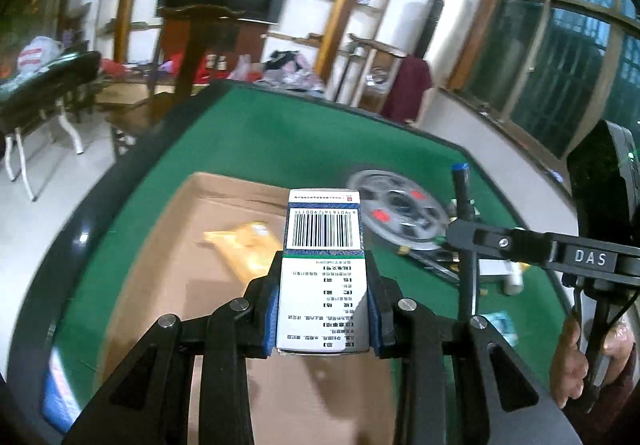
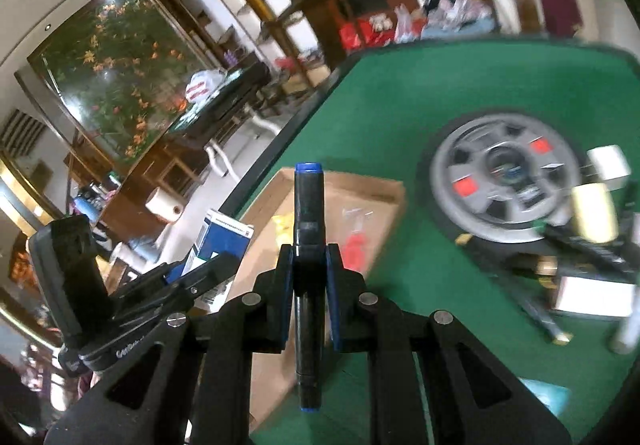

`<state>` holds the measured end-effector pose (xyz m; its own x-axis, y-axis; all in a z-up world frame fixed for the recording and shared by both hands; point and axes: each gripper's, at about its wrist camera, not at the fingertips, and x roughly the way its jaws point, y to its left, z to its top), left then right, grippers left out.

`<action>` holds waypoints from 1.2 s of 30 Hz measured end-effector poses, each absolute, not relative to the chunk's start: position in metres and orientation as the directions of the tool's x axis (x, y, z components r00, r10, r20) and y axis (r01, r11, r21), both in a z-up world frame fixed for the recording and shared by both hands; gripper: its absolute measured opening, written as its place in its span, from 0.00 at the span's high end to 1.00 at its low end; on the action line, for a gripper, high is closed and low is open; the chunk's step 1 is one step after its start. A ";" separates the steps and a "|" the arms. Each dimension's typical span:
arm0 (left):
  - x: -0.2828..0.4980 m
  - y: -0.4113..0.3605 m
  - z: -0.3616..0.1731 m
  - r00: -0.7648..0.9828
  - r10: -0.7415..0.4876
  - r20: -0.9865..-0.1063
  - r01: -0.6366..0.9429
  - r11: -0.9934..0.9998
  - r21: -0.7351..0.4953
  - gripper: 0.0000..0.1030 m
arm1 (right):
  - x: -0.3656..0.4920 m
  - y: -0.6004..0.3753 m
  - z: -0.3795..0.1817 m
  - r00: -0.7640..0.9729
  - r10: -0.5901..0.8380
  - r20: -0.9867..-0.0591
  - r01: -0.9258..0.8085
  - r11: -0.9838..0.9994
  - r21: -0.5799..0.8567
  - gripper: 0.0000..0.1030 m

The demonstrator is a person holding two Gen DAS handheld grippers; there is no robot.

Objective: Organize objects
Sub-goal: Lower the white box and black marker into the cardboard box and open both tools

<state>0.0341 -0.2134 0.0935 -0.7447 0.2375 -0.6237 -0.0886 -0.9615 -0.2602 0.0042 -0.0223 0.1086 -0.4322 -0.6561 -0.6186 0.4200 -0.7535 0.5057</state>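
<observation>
medicine box (image 1: 323,269): white and green-blue, barcode face toward you, lifted over the cardboard tray's near right part, your left gripper (image 1: 324,301) clamped on its 2 long sides | marker (image 2: 307,277): black barrel, blue ends, pointing away from you, pinched mid-barrel in your right gripper (image 2: 308,285) | cardboard tray (image 1: 224,205): shallow, open, on green felt, yellow packet (image 1: 244,241) inside at far left

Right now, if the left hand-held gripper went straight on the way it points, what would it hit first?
Probably the cardboard box: the left hand-held gripper, shut on the medicine carton, points down over its open floor near a yellow packet. Depth is unclear through the fisheye.
</observation>
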 end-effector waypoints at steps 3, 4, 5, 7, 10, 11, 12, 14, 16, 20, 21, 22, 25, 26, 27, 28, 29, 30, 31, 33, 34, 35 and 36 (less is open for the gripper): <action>0.021 -0.227 0.080 -0.731 0.188 -0.656 -0.038 -0.971 -0.235 0.71 | -0.019 -0.050 0.086 -0.386 -0.651 -0.654 0.388 -0.757 0.526 0.87; 0.016 -0.232 0.076 -0.724 0.175 -0.667 -0.021 -0.973 -0.232 0.71 | -0.028 -0.058 0.078 -0.378 -0.641 -0.668 0.373 -0.766 0.523 0.87; 0.009 -0.239 0.071 -0.713 0.164 -0.682 0.000 -0.972 -0.234 0.71 | -0.035 -0.062 0.072 -0.377 -0.628 -0.681 0.363 -0.776 0.515 0.88; -0.002 -0.249 0.063 -0.694 0.148 -0.705 0.037 -0.970 -0.239 0.71 | -0.048 -0.071 0.062 -0.378 -0.604 -0.702 0.339 -0.796 0.502 0.87; -0.023 -0.261 0.049 -0.655 0.123 -0.746 0.092 -0.966 -0.240 0.71 | -0.062 -0.074 0.054 -0.388 -0.571 -0.723 0.317 -0.820 0.477 0.87; -0.025 -0.263 0.045 -0.641 0.121 -0.758 0.103 -0.965 -0.241 0.71 | -0.066 -0.075 0.052 -0.393 -0.558 -0.731 0.315 -0.829 0.463 0.87; -0.029 -0.264 0.040 -0.631 0.123 -0.766 0.110 -0.963 -0.245 0.71 | -0.068 -0.076 0.051 -0.392 -0.551 -0.737 0.312 -0.833 0.457 0.88; -0.037 -0.262 0.032 -0.614 0.136 -0.778 0.108 -0.961 -0.254 0.71 | -0.073 -0.076 0.047 -0.387 -0.542 -0.746 0.307 -0.838 0.450 0.87; -0.042 -0.256 0.027 -0.609 0.130 -0.783 0.108 -0.964 -0.244 0.71 | -0.078 -0.079 0.044 -0.379 -0.537 -0.753 0.308 -0.841 0.445 0.87; -0.047 -0.249 0.026 -0.622 0.107 -0.776 0.124 -0.965 -0.232 0.70 | -0.084 -0.088 0.035 -0.346 -0.546 -0.763 0.317 -0.834 0.453 0.87; -0.048 -0.248 0.025 -0.622 0.097 -0.777 0.126 -0.967 -0.221 0.68 | -0.085 -0.089 0.034 -0.340 -0.547 -0.765 0.316 -0.832 0.455 0.87; -0.049 -0.245 0.024 -0.622 0.087 -0.779 0.130 -0.969 -0.211 0.65 | -0.086 -0.091 0.033 -0.336 -0.546 -0.767 0.313 -0.833 0.456 0.87; -0.046 -0.248 0.024 -0.624 0.059 -0.779 0.136 -0.974 -0.183 0.60 | -0.088 -0.087 0.032 -0.347 -0.534 -0.771 0.305 -0.842 0.446 0.87; -0.046 -0.248 0.024 -0.628 0.048 -0.777 0.137 -0.976 -0.171 0.60 | -0.088 -0.084 0.033 -0.358 -0.528 -0.771 0.301 -0.846 0.440 0.87; -0.045 -0.247 0.025 -0.630 0.043 -0.775 0.138 -0.976 -0.167 0.59 | -0.089 -0.082 0.034 -0.363 -0.529 -0.767 0.301 -0.846 0.440 0.87; -0.047 -0.250 0.026 -0.633 0.039 -0.773 0.141 -0.976 -0.165 0.58 | -0.087 -0.079 0.037 -0.373 -0.532 -0.760 0.302 -0.844 0.442 0.87; -0.046 -0.251 0.027 -0.635 0.040 -0.772 0.144 -0.975 -0.168 0.56 | -0.085 -0.075 0.040 -0.388 -0.533 -0.752 0.303 -0.844 0.442 0.87; -0.045 -0.254 0.028 -0.637 0.045 -0.770 0.147 -0.973 -0.178 0.54 | -0.081 -0.071 0.044 -0.402 -0.535 -0.743 0.304 -0.843 0.443 0.87; -0.044 -0.256 0.029 -0.641 0.052 -0.766 0.152 -0.969 -0.193 0.53 | -0.078 -0.067 0.049 -0.419 -0.537 -0.732 0.307 -0.842 0.443 0.87; -0.042 -0.262 0.033 -0.649 0.062 -0.758 0.164 -0.962 -0.218 0.51 | -0.069 -0.053 0.062 -0.461 -0.526 -0.714 0.311 -0.850 0.426 0.87; -0.041 -0.265 0.034 -0.652 0.066 -0.755 0.168 -0.959 -0.229 0.50 | -0.065 -0.046 0.067 -0.480 -0.519 -0.707 0.312 -0.854 0.416 0.87; -0.039 -0.267 0.037 -0.658 0.069 -0.750 0.174 -0.955 -0.241 0.50 | -0.057 -0.035 0.075 -0.504 -0.510 -0.697 0.313 -0.860 0.403 0.87; -0.035 -0.269 0.041 -0.668 0.066 -0.742 0.179 -0.953 -0.246 0.50 | -0.050 -0.024 0.081 -0.527 -0.496 -0.690 0.308 -0.868 0.389 0.87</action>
<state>-0.0350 -0.2687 0.0408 -0.6676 0.0663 -0.7416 0.1786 -0.9527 -0.2459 -0.0498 -0.0242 0.0808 -0.5269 -0.4961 -0.6901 0.3079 -0.8682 0.3891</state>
